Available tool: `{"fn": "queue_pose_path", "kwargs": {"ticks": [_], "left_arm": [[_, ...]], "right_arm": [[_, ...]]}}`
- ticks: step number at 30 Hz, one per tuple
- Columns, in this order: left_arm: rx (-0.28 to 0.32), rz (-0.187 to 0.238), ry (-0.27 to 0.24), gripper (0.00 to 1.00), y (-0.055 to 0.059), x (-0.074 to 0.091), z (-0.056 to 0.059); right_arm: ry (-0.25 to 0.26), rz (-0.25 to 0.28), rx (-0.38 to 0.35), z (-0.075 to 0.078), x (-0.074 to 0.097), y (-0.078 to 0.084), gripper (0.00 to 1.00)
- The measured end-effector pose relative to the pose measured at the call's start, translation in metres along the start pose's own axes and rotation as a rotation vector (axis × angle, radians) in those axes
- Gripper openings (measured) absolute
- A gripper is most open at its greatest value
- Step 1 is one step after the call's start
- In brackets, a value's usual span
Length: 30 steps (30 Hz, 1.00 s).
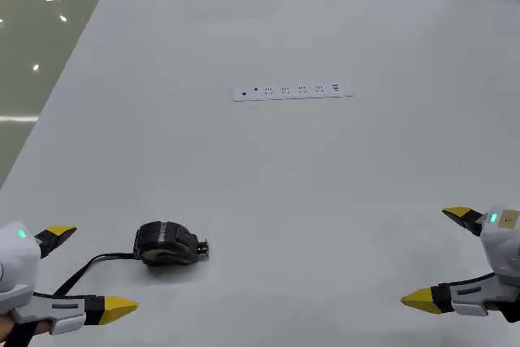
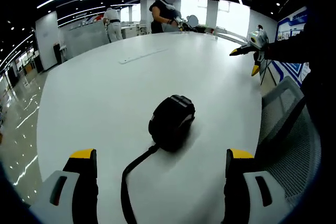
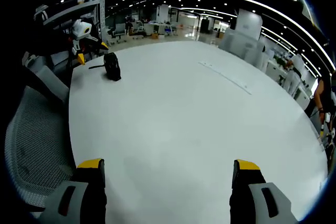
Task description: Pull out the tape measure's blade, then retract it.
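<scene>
1. Head view: the tape measure (image 1: 169,244) lies on the white surface (image 1: 284,184) near its front left corner, with no blade drawn out. Its black strap (image 1: 89,270) trails toward me.
2. I judge the case compact, rigid and fairly heavy, yet likely to slide when tugged, and the blade thin and springy. I would pin the case with one hand-held gripper and pinch the small hook at its right end with the other.
3. The left hand-held gripper (image 1: 99,269) is wide open and empty, jaws either side of the strap, just short of the case.
4. The right hand-held gripper (image 1: 431,256) is also wide open, holding nothing, well apart to the right.
5. A power strip (image 1: 292,90) lies farther back.
</scene>
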<state>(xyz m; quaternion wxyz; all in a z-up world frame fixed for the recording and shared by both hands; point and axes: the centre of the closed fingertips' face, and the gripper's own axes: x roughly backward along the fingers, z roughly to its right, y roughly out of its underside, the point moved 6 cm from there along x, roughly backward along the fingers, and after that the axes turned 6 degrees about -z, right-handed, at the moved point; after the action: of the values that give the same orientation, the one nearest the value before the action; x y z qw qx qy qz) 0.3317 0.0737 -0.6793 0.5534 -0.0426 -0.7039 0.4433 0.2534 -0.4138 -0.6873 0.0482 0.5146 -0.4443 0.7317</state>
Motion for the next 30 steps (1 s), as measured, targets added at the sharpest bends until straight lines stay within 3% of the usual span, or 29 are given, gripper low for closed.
{"fn": "queue_pose_path", "kwargs": {"ticks": [3,4,8,11,14,21,30], "left_arm": [[-0.049,-0.028,0.003,0.99,-0.004,-0.002,-0.003],[-0.074,-0.056,-0.009,0.99,-0.005,-0.003,-0.005],[-0.098,-0.073,-0.004,0.99,-0.011,-0.008,-0.005],[-0.121,-0.086,0.014,0.99,-0.016,-0.012,-0.002],[-0.152,-0.125,0.046,0.99,-0.019,-0.016,0.0],[-0.258,-0.148,0.06,0.99,-0.035,-0.022,-0.003],[-0.321,-0.158,0.094,0.99,-0.054,-0.026,0.0]], "right_arm": [[-0.005,0.001,0.016,0.001,-0.002,-0.004,0.99],[-0.009,-0.005,0.019,0.001,-0.002,-0.006,0.99],[-0.016,-0.021,0.024,-0.001,-0.004,-0.009,0.99],[-0.022,-0.02,0.027,-0.002,-0.004,-0.012,0.99],[-0.031,-0.013,0.03,-0.004,-0.003,-0.016,0.99],[-0.047,-0.008,0.035,-0.006,-0.006,-0.022,0.99],[-0.062,0.003,0.051,-0.005,-0.008,-0.031,0.99]]}}
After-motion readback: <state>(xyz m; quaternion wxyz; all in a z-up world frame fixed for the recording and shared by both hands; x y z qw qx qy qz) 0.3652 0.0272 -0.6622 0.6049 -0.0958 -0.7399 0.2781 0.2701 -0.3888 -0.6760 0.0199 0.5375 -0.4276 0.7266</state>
